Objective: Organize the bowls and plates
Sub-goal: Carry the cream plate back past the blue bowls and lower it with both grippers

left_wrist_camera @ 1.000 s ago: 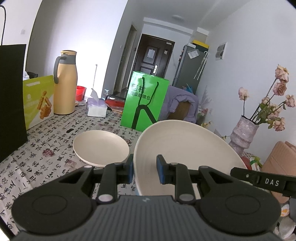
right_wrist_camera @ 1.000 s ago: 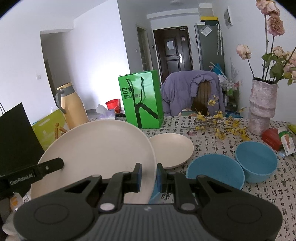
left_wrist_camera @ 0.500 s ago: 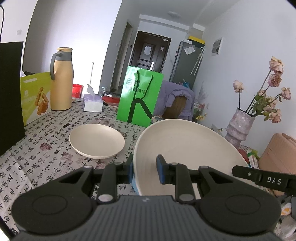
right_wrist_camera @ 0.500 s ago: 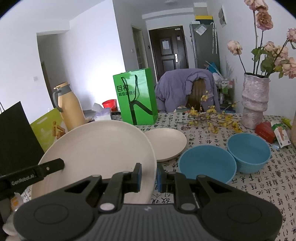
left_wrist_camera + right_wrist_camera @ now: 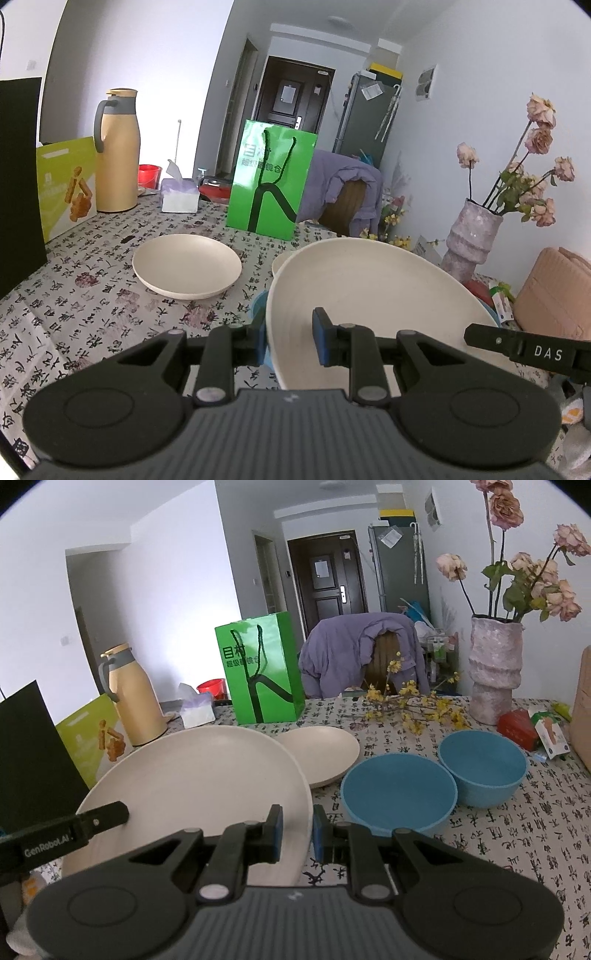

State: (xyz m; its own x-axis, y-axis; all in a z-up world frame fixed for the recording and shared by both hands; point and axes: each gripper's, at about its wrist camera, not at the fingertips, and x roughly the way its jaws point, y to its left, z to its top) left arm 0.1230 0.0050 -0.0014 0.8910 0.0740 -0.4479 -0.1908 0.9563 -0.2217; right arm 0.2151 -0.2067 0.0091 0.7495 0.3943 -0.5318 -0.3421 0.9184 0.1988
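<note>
two tools, one big cream plate (image 5: 369,288) clamped at opposite rims.
my right tool (image 5: 294,829) alone shows two blue bowls (image 5: 399,794); my left tool (image 5: 288,338) shows them hidden.

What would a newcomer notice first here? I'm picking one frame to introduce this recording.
The big cream plate held off the table, with the left gripper and right gripper each clamped on its rim from opposite sides. Next, two blue bowls side by side on the patterned tablecloth to its right, and a bright green bag standing behind a smaller cream plate.
</note>
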